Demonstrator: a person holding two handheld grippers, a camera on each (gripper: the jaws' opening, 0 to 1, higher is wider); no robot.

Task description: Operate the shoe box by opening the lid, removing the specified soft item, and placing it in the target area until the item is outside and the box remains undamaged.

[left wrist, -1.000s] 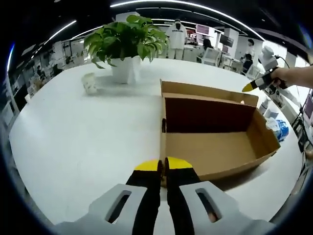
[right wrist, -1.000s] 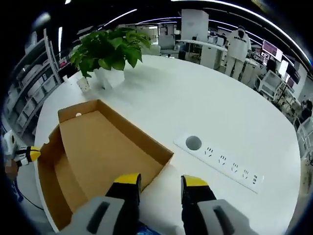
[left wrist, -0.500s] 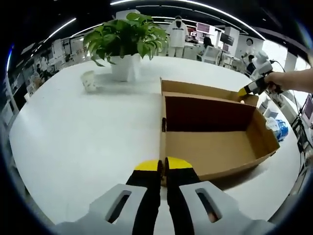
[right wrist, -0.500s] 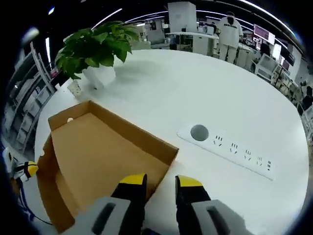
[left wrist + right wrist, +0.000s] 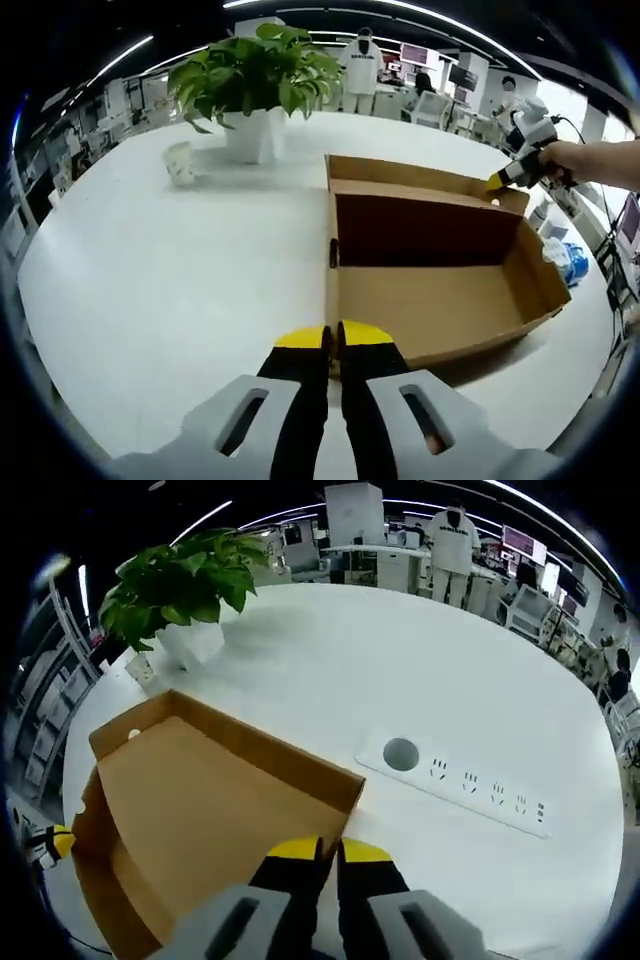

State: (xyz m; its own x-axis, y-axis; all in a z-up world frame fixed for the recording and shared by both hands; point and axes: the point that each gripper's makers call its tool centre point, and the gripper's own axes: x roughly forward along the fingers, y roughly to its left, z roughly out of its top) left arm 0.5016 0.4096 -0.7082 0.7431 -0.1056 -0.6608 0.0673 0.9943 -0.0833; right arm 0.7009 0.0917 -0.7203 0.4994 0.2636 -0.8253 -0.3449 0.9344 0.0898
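Left gripper view puts my left gripper (image 5: pixel 333 338), jaws pressed together, at the near wall of the open cardboard shoe box (image 5: pixel 430 300) on the white tabletop (image 5: pixel 180 270), with the right gripper (image 5: pixel 505 178) at the box's far corner. Its own view shows the right gripper's jaws nearly together at the rim; I cannot tell whether they pinch it. I see no soft item inside, so I judge the removal done, and a blue-and-white bundle (image 5: pixel 568 262) beyond the box may be it; next I'd let go gently.
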